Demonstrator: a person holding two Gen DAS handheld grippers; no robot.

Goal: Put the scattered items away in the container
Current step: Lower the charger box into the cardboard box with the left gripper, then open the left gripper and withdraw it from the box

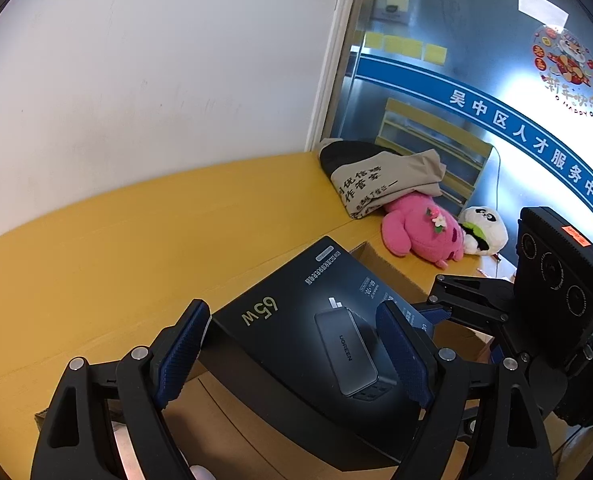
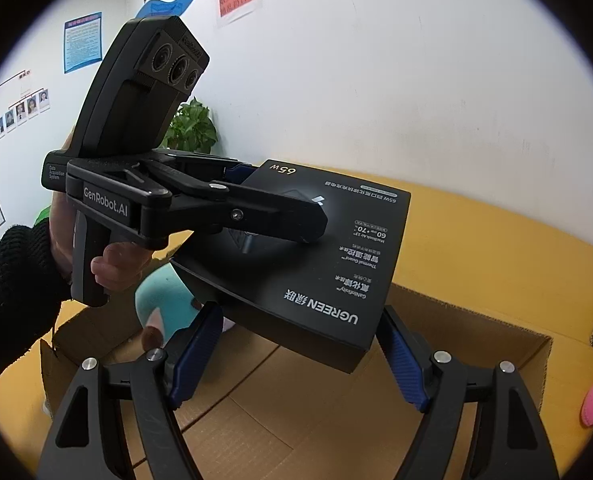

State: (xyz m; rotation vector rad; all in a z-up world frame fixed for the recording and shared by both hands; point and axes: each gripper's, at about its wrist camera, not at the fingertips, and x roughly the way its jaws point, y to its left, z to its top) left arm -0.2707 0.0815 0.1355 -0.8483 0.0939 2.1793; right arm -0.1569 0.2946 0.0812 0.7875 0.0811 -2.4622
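A black UGREEN 65W charger box [image 1: 296, 320] [image 2: 316, 256] hangs tilted above an open cardboard box [image 2: 476, 320] [image 1: 224, 412]. My left gripper [image 1: 296, 344] is shut on the charger box, its blue pads on two opposite sides; it also shows in the right wrist view [image 2: 296, 208]. My right gripper [image 2: 300, 344] stands open around the near corner of the charger box, pads apart from it; it shows in the left wrist view [image 1: 436, 312]. A teal plush toy [image 2: 164, 300] lies inside the cardboard box.
On the yellow table [image 1: 116, 240] lie a pink plush [image 1: 420, 228], a panda plush [image 1: 484, 228] and a folded beige bag [image 1: 376, 176] by a glass partition. A white wall runs behind. A potted plant [image 2: 192, 128] stands at the back.
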